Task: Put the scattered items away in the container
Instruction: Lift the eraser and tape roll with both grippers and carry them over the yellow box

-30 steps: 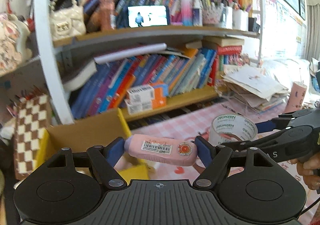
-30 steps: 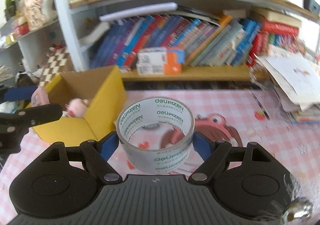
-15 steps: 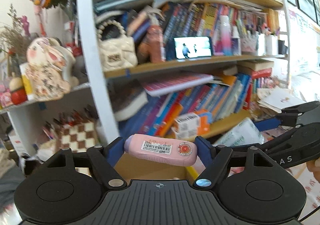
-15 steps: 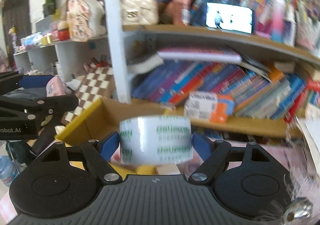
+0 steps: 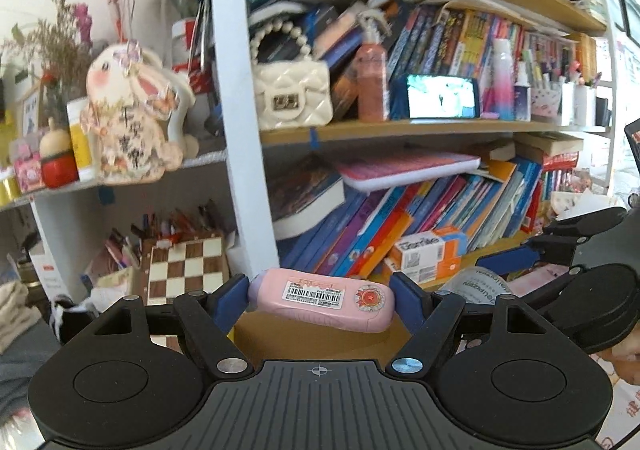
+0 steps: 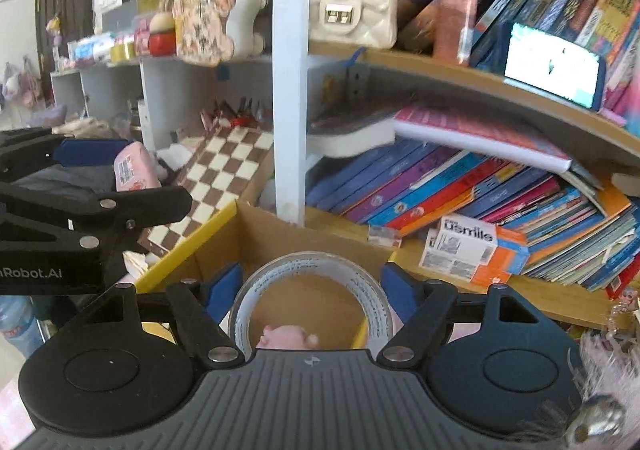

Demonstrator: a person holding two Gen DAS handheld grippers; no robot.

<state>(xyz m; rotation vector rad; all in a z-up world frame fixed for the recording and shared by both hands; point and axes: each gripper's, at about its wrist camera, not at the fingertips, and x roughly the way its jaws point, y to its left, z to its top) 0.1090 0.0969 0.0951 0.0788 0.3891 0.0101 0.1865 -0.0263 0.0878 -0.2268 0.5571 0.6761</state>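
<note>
My left gripper (image 5: pixel 322 296) is shut on a pink oblong case (image 5: pixel 320 300) with a barcode label, held lengthwise between the blue pads. It also shows in the right wrist view (image 6: pixel 134 171). My right gripper (image 6: pixel 312 290) is shut on a roll of clear printed tape (image 6: pixel 310 292), also seen at the right of the left wrist view (image 5: pixel 478 284). The tape hangs over the open cardboard box (image 6: pixel 280 234) with yellow flaps. A small pink toy (image 6: pixel 286 340) lies inside the box, seen through the roll.
A bookshelf full of slanted books (image 6: pixel 460 189) stands right behind the box. An orange and white carton (image 6: pixel 476 250) lies on the lowest shelf. A chessboard (image 6: pixel 216 173) leans left of the white shelf post (image 6: pixel 290 81). A plush rabbit (image 5: pixel 128 117) stands on the left shelf.
Both grippers have risen and moved toward the shelf with their loads. The right gripper has brought the tape over the open box, and the pink table has dropped out of view.
</note>
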